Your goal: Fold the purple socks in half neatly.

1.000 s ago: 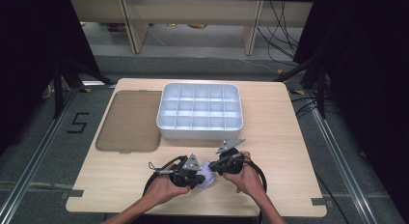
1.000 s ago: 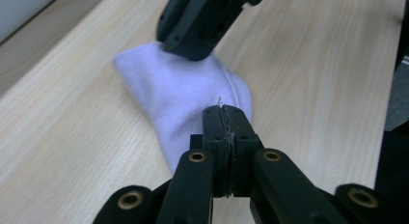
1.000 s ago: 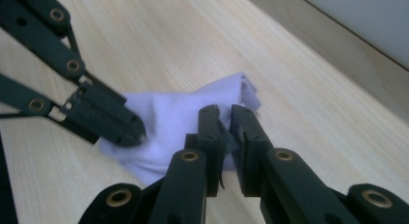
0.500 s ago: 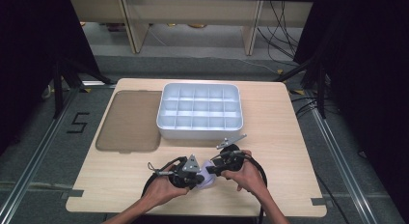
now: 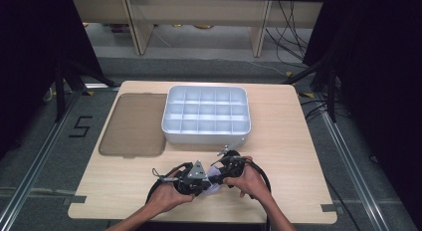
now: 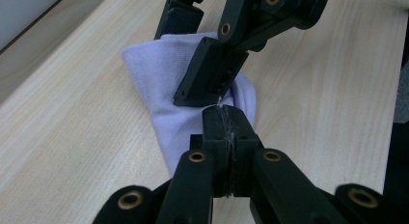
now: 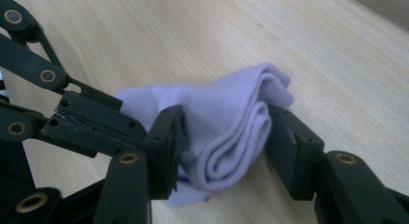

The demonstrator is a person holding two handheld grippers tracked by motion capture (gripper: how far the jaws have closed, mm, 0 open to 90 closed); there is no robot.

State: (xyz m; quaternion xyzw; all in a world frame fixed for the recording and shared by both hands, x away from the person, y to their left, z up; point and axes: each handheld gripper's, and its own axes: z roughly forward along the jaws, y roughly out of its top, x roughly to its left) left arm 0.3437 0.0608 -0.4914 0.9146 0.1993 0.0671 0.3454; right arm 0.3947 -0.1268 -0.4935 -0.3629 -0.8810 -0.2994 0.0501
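A folded lavender cloth (image 5: 213, 187) lies near the table's front edge between my two grippers. My left gripper (image 6: 224, 115) is shut, and its tips pinch the near edge of the cloth (image 6: 159, 74). My right gripper (image 7: 226, 142) has one jaw on each side of the folded bundle (image 7: 226, 108), pressing on it. In the right gripper view the left gripper (image 7: 115, 108) comes in from the left with its jaws together at the cloth's edge. In the high view the left gripper (image 5: 208, 179) and right gripper (image 5: 220, 173) almost touch.
A white tray (image 5: 206, 136) with several compartments stands at the middle back of the wooden table (image 5: 298, 156). A flat brown lid (image 5: 133, 124) lies to its left. Cables loop beside both hands at the front edge.
The right gripper has shifted slightly left and toward the person, nearer the left gripper. The cloth stays between them.
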